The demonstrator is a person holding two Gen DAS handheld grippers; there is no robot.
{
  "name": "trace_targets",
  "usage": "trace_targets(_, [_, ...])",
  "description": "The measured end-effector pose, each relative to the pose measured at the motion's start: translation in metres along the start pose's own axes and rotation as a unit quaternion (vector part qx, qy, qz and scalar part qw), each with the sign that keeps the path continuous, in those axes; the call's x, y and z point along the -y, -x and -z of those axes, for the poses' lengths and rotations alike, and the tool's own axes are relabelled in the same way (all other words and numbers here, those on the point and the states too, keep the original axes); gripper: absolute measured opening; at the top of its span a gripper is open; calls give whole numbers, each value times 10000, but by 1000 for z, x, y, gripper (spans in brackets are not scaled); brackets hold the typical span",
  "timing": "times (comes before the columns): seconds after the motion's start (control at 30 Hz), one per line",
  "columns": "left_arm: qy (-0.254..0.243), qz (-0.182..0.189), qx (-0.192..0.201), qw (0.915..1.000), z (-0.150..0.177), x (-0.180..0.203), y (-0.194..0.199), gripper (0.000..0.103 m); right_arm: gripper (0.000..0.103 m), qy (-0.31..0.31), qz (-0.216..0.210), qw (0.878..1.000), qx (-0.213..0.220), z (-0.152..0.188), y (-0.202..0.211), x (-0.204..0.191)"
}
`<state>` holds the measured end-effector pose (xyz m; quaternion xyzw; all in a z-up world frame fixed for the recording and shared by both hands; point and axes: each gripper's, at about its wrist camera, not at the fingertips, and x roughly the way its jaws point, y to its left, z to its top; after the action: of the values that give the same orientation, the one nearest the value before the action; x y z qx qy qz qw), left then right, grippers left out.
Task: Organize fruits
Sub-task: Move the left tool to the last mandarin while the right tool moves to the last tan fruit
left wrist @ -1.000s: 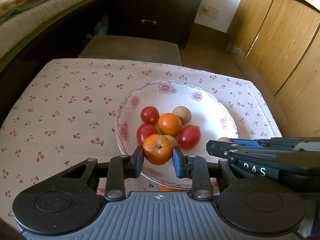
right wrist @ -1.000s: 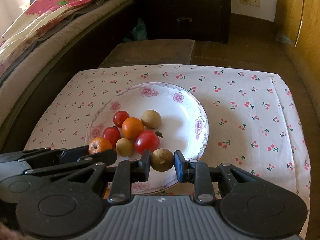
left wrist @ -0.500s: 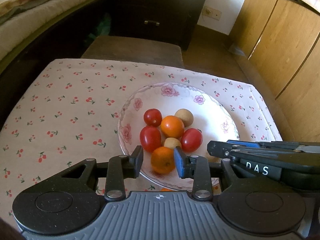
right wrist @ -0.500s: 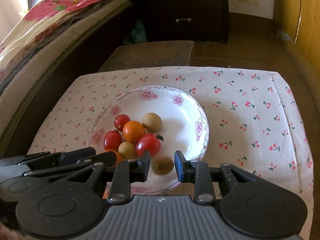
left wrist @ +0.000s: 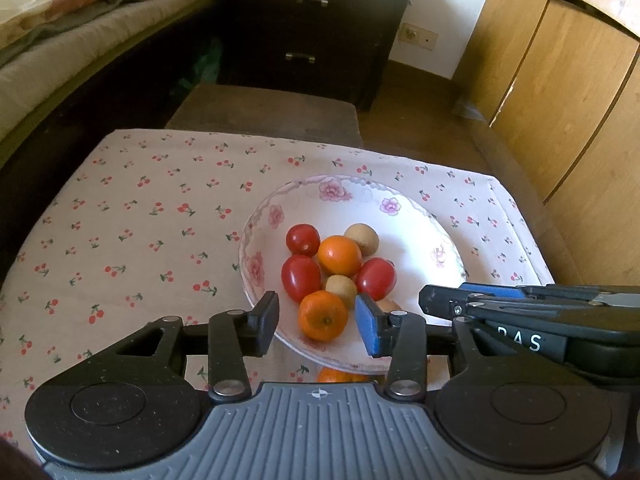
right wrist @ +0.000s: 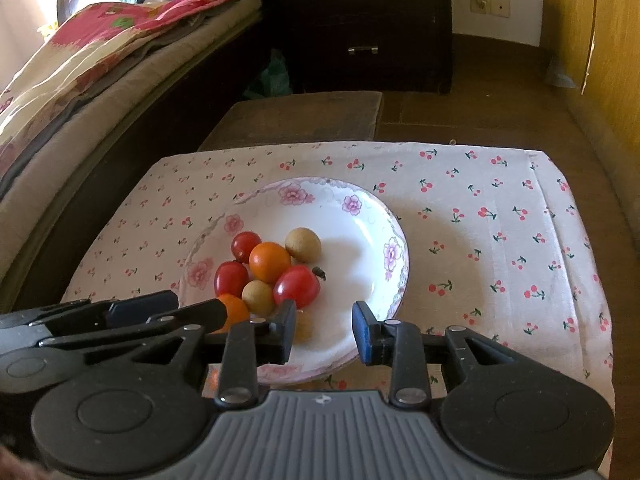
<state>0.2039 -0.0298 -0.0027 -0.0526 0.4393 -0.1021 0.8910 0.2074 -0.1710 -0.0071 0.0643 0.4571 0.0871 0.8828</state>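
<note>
Both tongs, left [left wrist: 316, 326] and right [right wrist: 324, 330], are opening over the plate [left wrist: 412, 216], nothing pinched.

Low centre of the left view, I see an orange [left wrist: 323, 315] lying loose between the left pads, touching neither. In the right view a brown fruit [right wrist: 303, 330] peeks past the right gripper's left finger, also free. I judge everything light, round and prone to roll; the tomatoes are soft-skinned, so I'd take each across its middle, gently. My count on the plate: three tomatoes, two oranges, three brown fruits; another orange peeks out below the rim.
</note>
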Motion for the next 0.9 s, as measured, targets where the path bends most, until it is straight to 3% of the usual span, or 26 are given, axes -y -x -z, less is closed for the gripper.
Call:
trace_targets(0.47, [0, 119, -28, 9999, 25, 3, 19, 56, 33, 15, 14, 10000, -61, 25, 21, -1])
trace_targets(0.9, [-114, 13, -324, 9994, 40, 17, -5, 56, 35, -128, -117, 9998, -33, 34, 30, 13])
